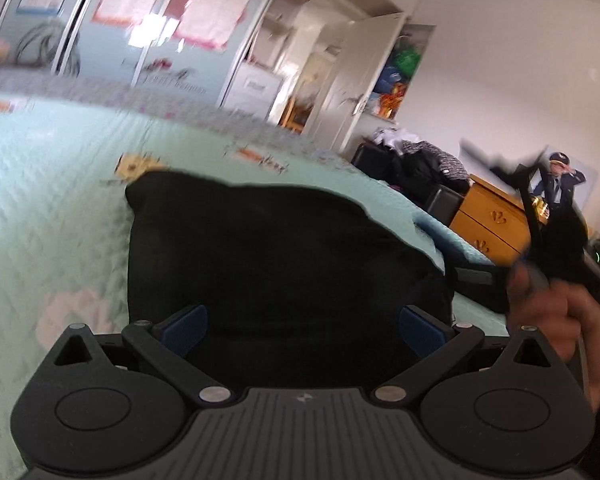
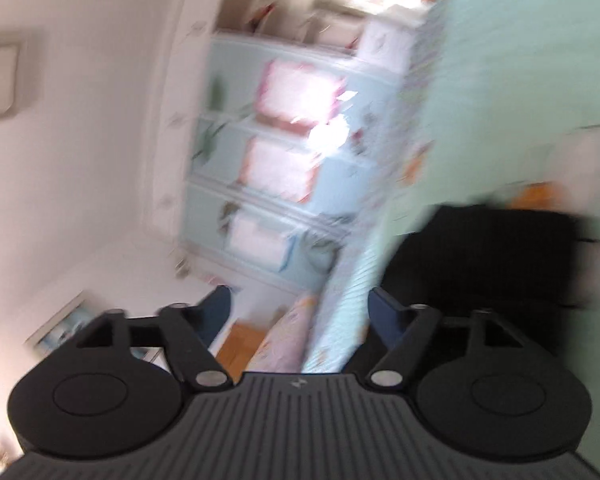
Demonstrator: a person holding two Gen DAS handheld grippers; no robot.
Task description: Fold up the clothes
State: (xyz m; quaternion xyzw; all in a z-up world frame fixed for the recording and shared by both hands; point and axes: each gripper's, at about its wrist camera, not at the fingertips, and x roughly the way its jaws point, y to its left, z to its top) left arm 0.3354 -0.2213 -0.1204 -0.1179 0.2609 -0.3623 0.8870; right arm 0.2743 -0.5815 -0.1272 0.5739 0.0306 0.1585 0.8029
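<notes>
Both jaws wide and empty, your left gripper (image 1: pixel 303 326) and right gripper (image 2: pixel 298 312) near the folded black garment (image 1: pixel 268 248) on the bedspread (image 1: pixel 52 184): careless fingers could snag and undo your fold.

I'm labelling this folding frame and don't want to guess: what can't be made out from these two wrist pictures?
- Left wrist view: the black folded garment has its near edge hidden behind the left gripper; no folds or garment type readable.
- Left wrist view: the person's hand is blurred and partly cut off.
- Right wrist view: motion blur smears the pale green quilted bedspread; the garment's outline is unclear.
</notes>
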